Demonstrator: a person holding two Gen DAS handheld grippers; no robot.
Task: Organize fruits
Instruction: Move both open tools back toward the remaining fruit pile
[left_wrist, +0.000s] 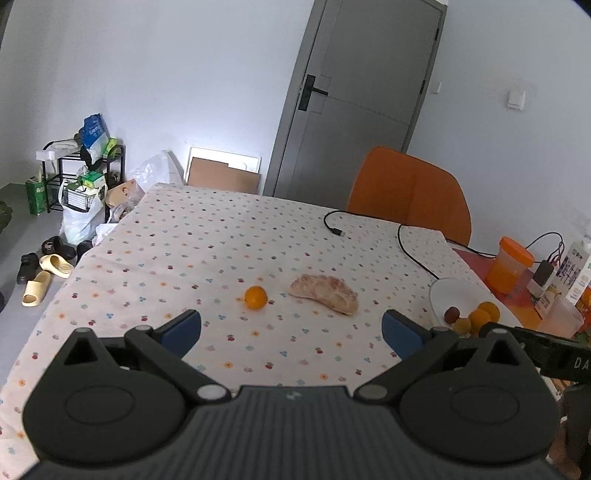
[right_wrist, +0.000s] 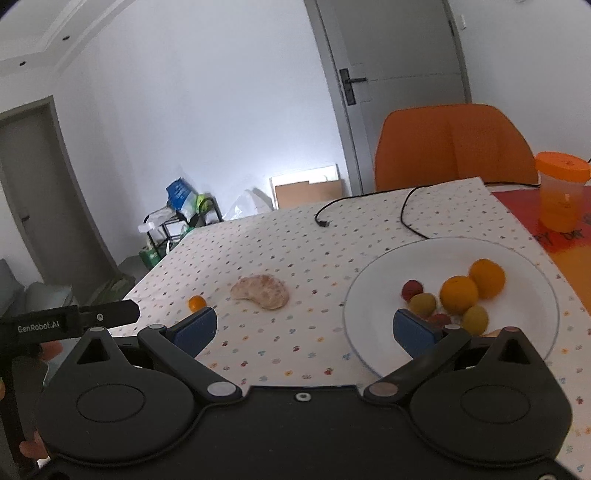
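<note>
A small orange (left_wrist: 255, 297) lies on the dotted tablecloth, with a peeled pomelo piece (left_wrist: 325, 292) to its right. A white plate (left_wrist: 443, 291) at the right holds several small fruits. My left gripper (left_wrist: 291, 328) is open and empty, hovering short of the orange and the pomelo. In the right wrist view the plate (right_wrist: 524, 254) holds two oranges (right_wrist: 459, 294), red and yellow-green fruits. My right gripper (right_wrist: 304, 328) is open and empty, its right finger over the plate's near left part. The pomelo (right_wrist: 260, 291) and the orange (right_wrist: 196, 302) lie to the left.
A black cable (left_wrist: 402, 236) runs across the far part of the table. An orange chair (left_wrist: 410, 192) stands behind it. An orange-lidded jar (left_wrist: 509, 264) and a milk carton (left_wrist: 576, 269) stand at the right. The table edge (left_wrist: 74, 273) drops off at the left.
</note>
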